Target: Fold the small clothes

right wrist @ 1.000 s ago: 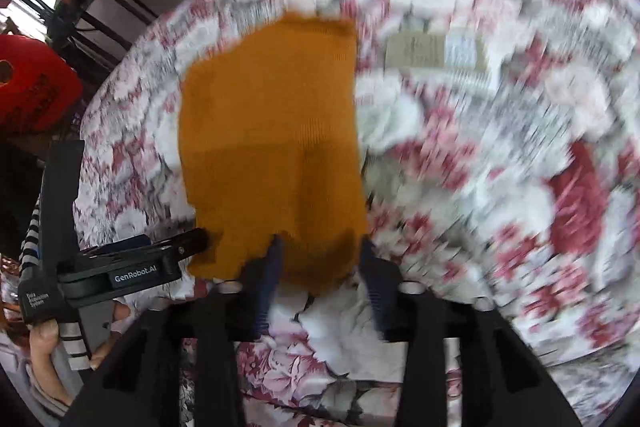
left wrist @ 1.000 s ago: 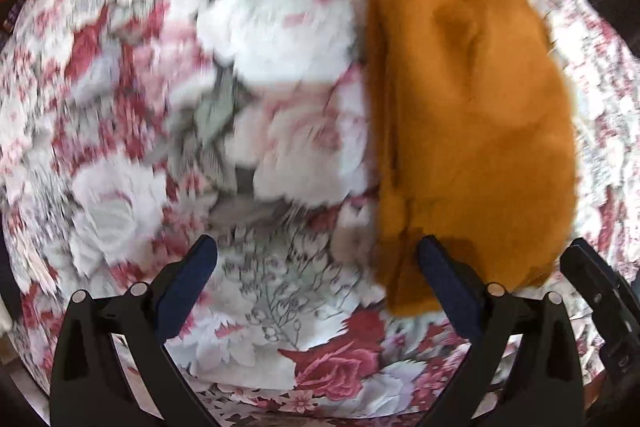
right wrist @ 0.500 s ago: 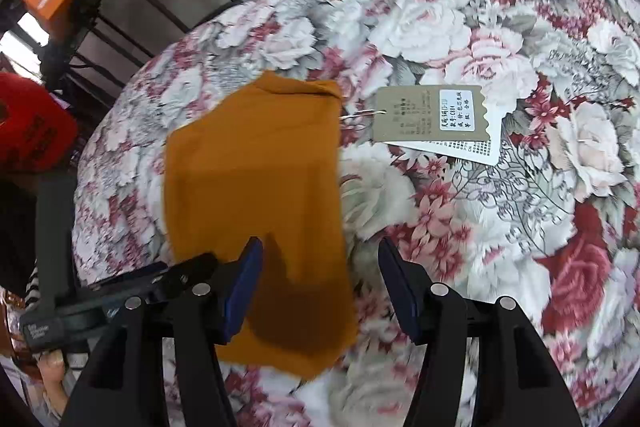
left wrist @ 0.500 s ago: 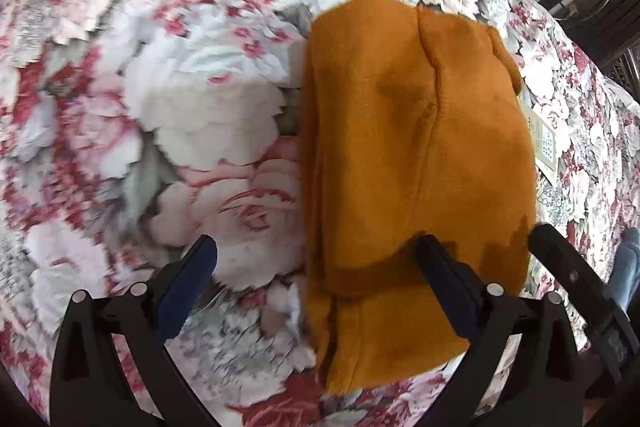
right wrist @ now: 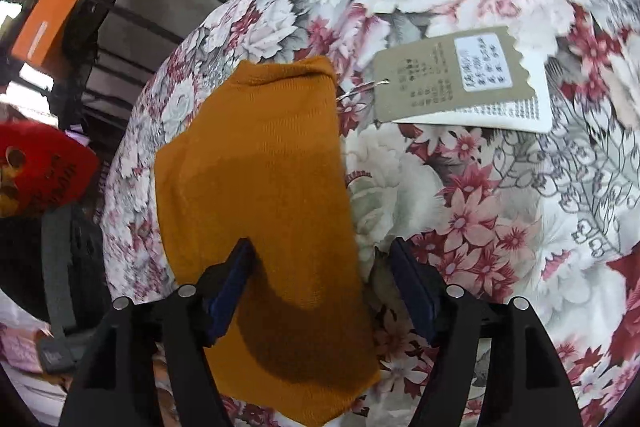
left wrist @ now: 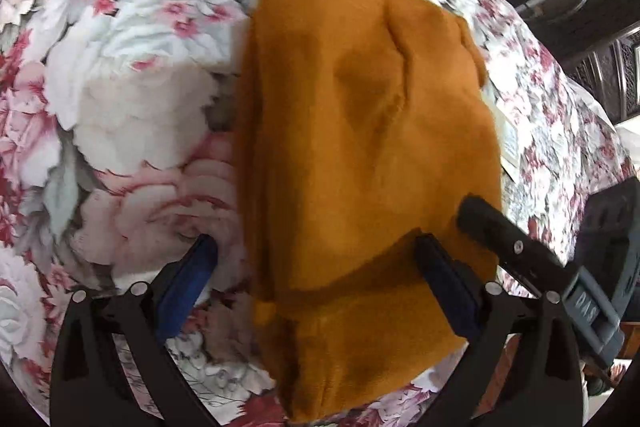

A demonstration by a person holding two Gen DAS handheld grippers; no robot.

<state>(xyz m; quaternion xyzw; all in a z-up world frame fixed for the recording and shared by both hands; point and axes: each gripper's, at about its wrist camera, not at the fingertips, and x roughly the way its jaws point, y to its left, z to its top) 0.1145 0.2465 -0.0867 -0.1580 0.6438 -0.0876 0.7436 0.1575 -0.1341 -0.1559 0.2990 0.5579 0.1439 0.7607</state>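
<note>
Left wrist: garment (left wrist: 360,163) lies folded on cloth (left wrist: 120,87), near centre. Left gripper (left wrist: 316,267) and right gripper (right wrist: 320,275) are spread wide, empty. Soft, light knit; best pinched at near hem.

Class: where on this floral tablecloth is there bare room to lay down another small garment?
Bare cloth lies left of the mustard garment, in the left wrist view. In the right wrist view, bare floral tablecloth lies below the paper hang tags. It is crowded between garment and tags.

Both wrist views look down closely, sharing the orange garment (left wrist: 360,155) (right wrist: 260,187) on the floral cloth (left wrist: 120,87).
</note>
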